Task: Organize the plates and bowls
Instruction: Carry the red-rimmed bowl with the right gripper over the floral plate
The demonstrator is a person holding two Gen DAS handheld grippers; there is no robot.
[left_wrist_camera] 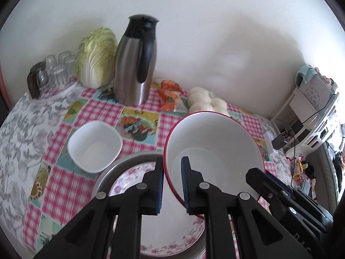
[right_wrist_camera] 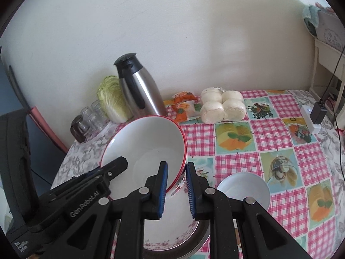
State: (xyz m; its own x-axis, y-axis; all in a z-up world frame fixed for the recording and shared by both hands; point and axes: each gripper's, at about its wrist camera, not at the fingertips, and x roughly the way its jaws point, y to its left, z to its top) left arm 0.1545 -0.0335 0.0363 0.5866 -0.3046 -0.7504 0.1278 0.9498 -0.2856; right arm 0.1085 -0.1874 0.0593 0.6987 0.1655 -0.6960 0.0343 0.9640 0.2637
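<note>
White ceramic with a thin red rim — the large round bowl (left_wrist_camera: pixel 213 149) is tilted above the floral-edged white plate (left_wrist_camera: pixel 172 233), which lies in a shallow steel pan (left_wrist_camera: pixel 103 174) at the near edge of the checked tablecloth (left_wrist_camera: pixel 103 112). It hangs between both tools: the left gripper (left_wrist_camera: pixel 171 185) straddles its left rim, one pad outside and one inside, and the right gripper (right_wrist_camera: pixel 176 191) straddles the opposite rim the same way. In both views the jaws bracket the wall with a small gap showing, so whether either pinch is firm I cannot tell. Holding by opposite rims probably keeps so wide a bowl steady for nesting onto the plate; the tilt suggests one edge will touch first.

Outward, a small square white bowl (left_wrist_camera: pixel 94 146) sits just left of the pan, and a pale round bowl (right_wrist_camera: pixel 243 187) just right of it — likely next to stack. Along the wall stand a steel thermos jug (left_wrist_camera: pixel 134 64), a cabbage (left_wrist_camera: pixel 97 58), glasses (left_wrist_camera: pixel 56 69) and steamed buns (right_wrist_camera: pixel 222 106), well apart from the work
</note>
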